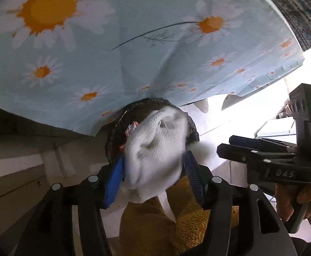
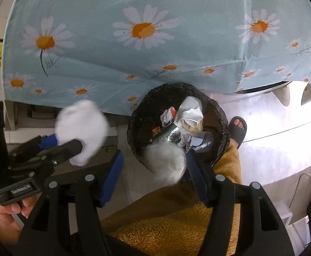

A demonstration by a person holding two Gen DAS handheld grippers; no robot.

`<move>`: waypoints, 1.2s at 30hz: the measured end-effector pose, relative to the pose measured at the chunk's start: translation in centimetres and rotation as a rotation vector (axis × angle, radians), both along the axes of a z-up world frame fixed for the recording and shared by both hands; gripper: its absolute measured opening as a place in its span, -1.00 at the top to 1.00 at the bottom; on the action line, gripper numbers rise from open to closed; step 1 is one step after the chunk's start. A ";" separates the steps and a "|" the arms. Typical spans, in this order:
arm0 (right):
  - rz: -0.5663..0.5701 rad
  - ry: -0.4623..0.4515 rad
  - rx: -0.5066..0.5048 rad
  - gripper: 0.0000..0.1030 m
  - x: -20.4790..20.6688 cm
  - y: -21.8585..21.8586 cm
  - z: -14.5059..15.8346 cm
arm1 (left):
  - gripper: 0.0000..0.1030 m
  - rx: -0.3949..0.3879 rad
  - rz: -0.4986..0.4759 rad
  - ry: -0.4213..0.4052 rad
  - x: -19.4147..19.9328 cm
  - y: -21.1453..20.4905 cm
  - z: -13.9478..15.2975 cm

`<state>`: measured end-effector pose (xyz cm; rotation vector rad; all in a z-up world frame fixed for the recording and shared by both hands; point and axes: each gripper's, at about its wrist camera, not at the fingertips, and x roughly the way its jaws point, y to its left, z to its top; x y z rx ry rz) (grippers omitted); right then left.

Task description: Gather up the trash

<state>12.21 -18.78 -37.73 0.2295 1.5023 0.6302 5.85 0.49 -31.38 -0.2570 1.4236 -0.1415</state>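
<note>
One daisy tablecloth (image 2: 155,49), pale tiled floor (image 2: 272,140), black-lined bin (image 2: 142,115)

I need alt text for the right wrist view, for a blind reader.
The left gripper holds a white tissue wad beside a black-lined trash bin that holds wrappers and paper, under a daisy-print tablecloth. The right gripper is open above the bin.

The round bin lined with a black plastic bag (image 2: 176,128) stands on the floor just before the hanging edge of the pale blue daisy-print cloth (image 2: 155,42), with crumpled wrappers and white paper (image 2: 187,115) inside it. The white knitted sock (image 2: 81,130) sits between the jaws of the left gripper (image 1: 155,170), left of the bin. The right gripper (image 2: 153,170) hangs over the bin's near rim, above the person's leg in mustard fleece (image 2: 176,217).
</note>
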 end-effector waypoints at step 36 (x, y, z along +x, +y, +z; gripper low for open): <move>0.024 -0.579 0.058 -0.64 0.2 -1.8 25.0 | -0.31 0.040 0.056 -0.350 -2.4 2.3 18.0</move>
